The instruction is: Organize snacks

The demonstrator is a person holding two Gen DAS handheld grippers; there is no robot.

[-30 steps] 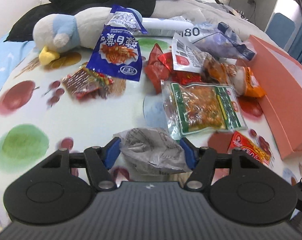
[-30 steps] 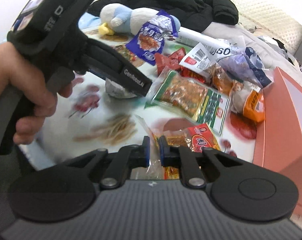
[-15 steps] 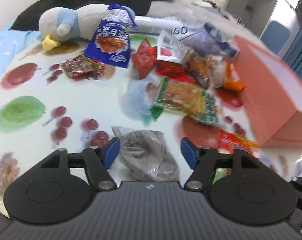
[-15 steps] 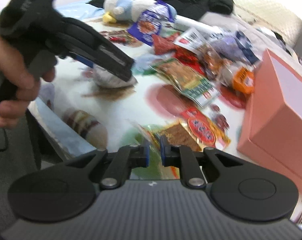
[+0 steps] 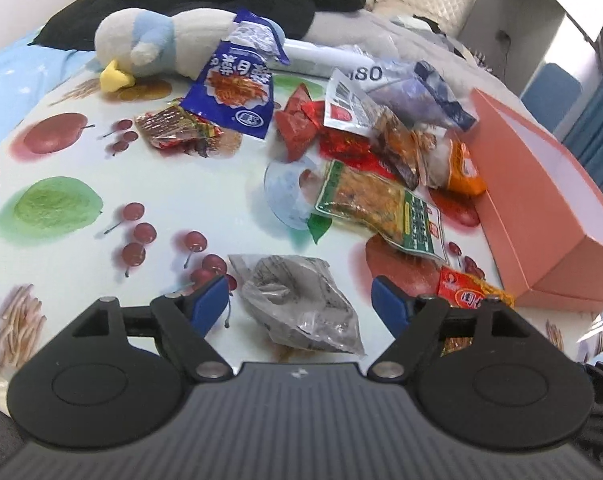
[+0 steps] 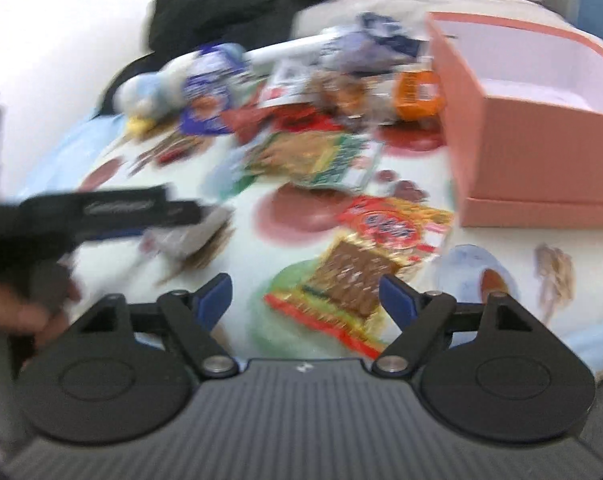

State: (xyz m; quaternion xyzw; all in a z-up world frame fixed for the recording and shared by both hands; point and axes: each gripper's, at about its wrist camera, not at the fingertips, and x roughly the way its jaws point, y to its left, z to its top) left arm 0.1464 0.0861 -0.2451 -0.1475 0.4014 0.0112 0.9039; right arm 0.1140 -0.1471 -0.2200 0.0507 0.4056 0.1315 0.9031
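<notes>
Two hand-held grippers hover over a fruit-printed tablecloth [image 5: 81, 248] strewn with snack packets, and an open salmon-pink box [image 5: 541, 208] at the cloth's right edge serves as the landmark, probably the place the snacks are meant to go. The left gripper [image 5: 299, 300] has just been opening; its blue pads stand wide on either side of a crumpled silver-grey packet [image 5: 297, 304] without pressing on it, so the packet lies loose on the cloth, well to the left of the box. The right gripper [image 6: 305, 294], seen in a blurred view, has also just sprung open, and its pads are clear of a gold-and-red snack packet [image 6: 357, 276] that lies flat between them, just below and left of the box's near corner. Both packets appear to have been set down close to the person, apart from the main heap, perhaps to sort them before boxing. That heap, including a green-labelled clear packet [image 5: 381, 208], an orange packet [image 5: 463, 170] touching the box's left wall, and a blue noodle bag [image 5: 233, 96], sits left of the box. A plush penguin [image 5: 149, 46] lies farthest from it.
</notes>
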